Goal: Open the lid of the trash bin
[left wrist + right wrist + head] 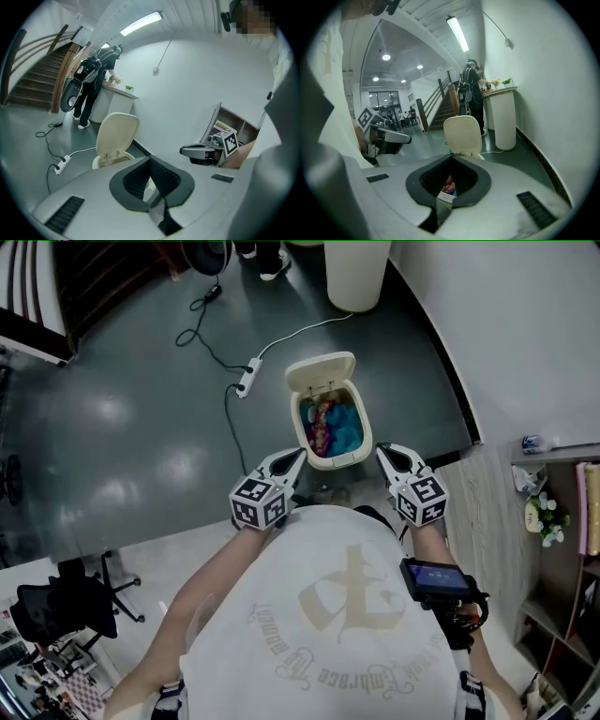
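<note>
A small cream trash bin stands on the dark floor right in front of me. Its lid is swung up and stands open at the far side. Colourful trash fills the inside. My left gripper hovers by the bin's near left corner, shut and holding nothing. My right gripper sits by the near right corner, also shut and empty. The left gripper view shows the raised lid past its jaws and the right gripper. The right gripper view shows the lid and the left gripper.
A white power strip with cables lies on the floor left of the bin. A white round counter stands behind it by the wall, where a person stands. Shelves are at my right, an office chair at my left.
</note>
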